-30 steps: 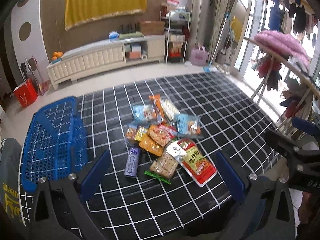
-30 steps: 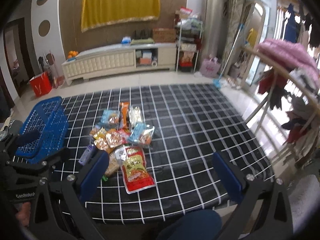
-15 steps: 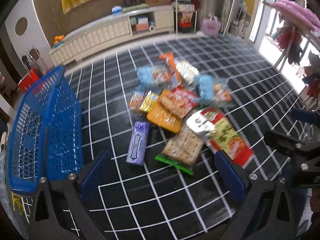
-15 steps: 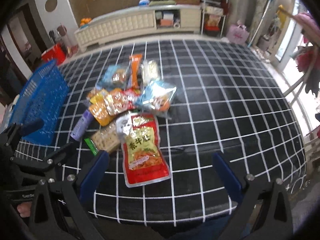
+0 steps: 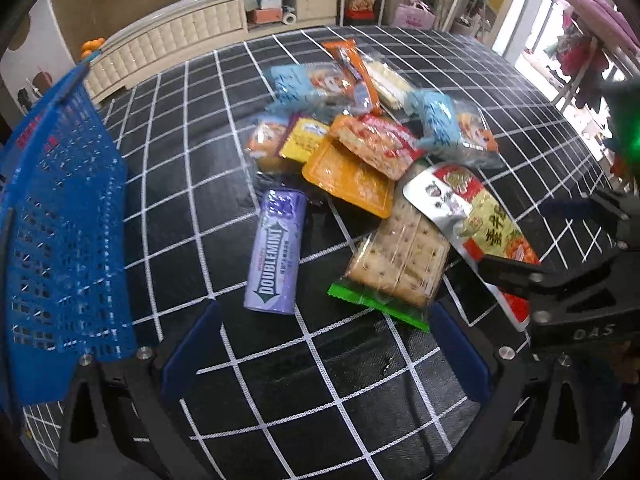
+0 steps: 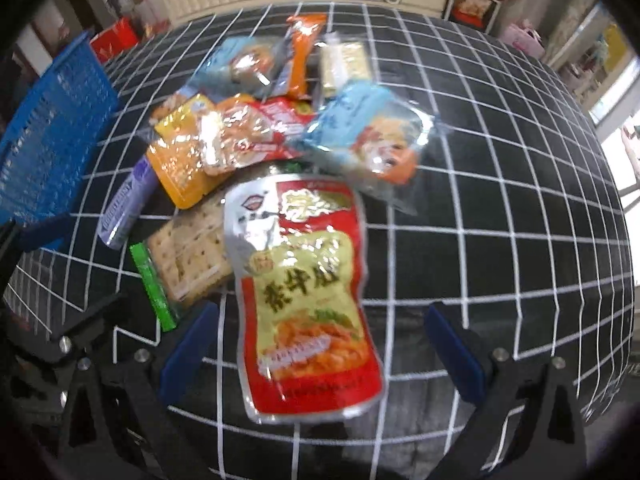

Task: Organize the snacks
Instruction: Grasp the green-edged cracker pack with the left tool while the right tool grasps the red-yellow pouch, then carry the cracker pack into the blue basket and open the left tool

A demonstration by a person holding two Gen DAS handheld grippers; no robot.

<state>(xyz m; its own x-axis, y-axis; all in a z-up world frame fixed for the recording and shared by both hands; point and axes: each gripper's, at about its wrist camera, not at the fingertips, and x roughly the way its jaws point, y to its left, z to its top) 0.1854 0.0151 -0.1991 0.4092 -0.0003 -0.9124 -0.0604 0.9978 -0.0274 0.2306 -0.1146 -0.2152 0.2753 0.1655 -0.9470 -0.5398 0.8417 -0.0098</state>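
From the left wrist, we see our left gripper spread wide with nothing between its blue pads. Just ahead of the left pad lies a purple gum tube, a smooth cylinder. Ahead of the right pad sits a cracker pack in clear film with a green sealed edge. Farther ahead is the snack pile of crinkly plastic packets on a black cloth with a white grid. To the left stands a blue basket of perforated plastic. The right gripper's black frame shows at right, over a glossy red pouch.

From the right wrist, our right gripper is likewise wide open and holds nothing. The red pouch, a flat foil bag, lies between the pads, nearer the left one. The crackers are ahead-left, the tube beyond them, the basket far left. Shiny packets are heaped ahead.
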